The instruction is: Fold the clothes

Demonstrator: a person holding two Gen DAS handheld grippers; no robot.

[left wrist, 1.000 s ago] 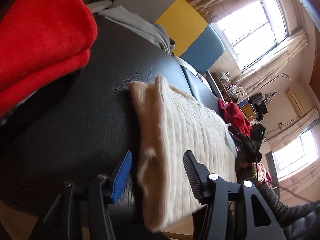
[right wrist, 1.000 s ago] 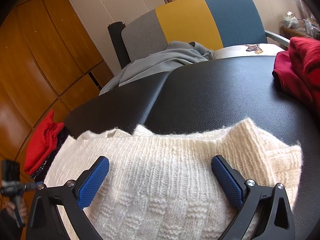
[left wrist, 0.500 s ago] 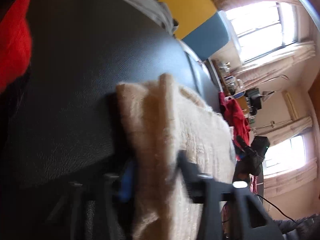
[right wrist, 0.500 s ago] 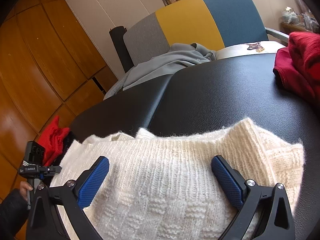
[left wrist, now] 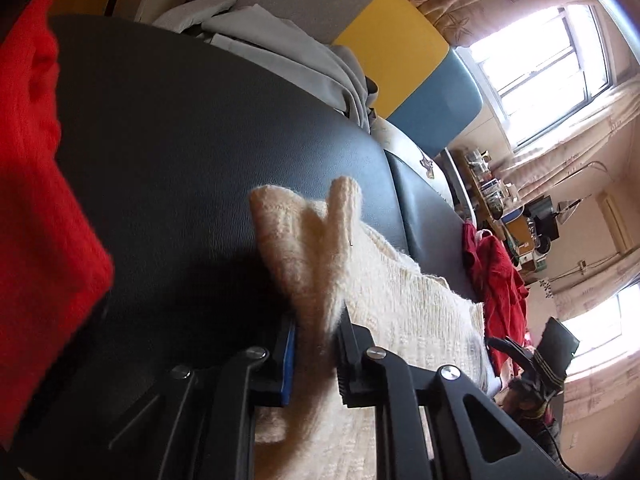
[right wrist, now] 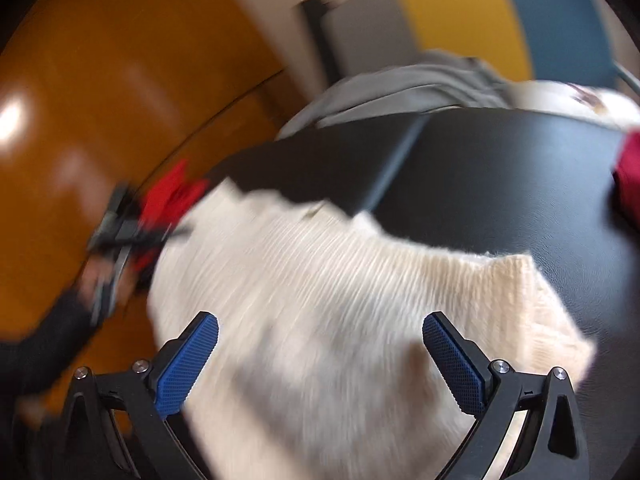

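Note:
A cream knitted sweater (left wrist: pixel 392 312) lies partly folded on a black padded table (left wrist: pixel 192 152). My left gripper (left wrist: pixel 316 336) is shut on the sweater's near edge, with fabric bunched up between its fingers. In the right wrist view the sweater (right wrist: pixel 320 300) spreads out below my right gripper (right wrist: pixel 320 344), which is open and empty, hovering over the cloth. That view is blurred by motion. The left gripper shows there (right wrist: pixel 116 228) at the sweater's far left corner.
A bright red garment (left wrist: pixel 36 208) lies at the table's left. A dark red garment (left wrist: pixel 492 272) lies at the far side. A grey garment (left wrist: pixel 288 52) lies by a grey, yellow and blue chair back (left wrist: pixel 400 48). Wooden panels (right wrist: pixel 100 100) stand behind.
My left gripper closed from open onto the sweater's edge and pulled it up. My right gripper stayed open and swung left over the sweater, blurring its view.

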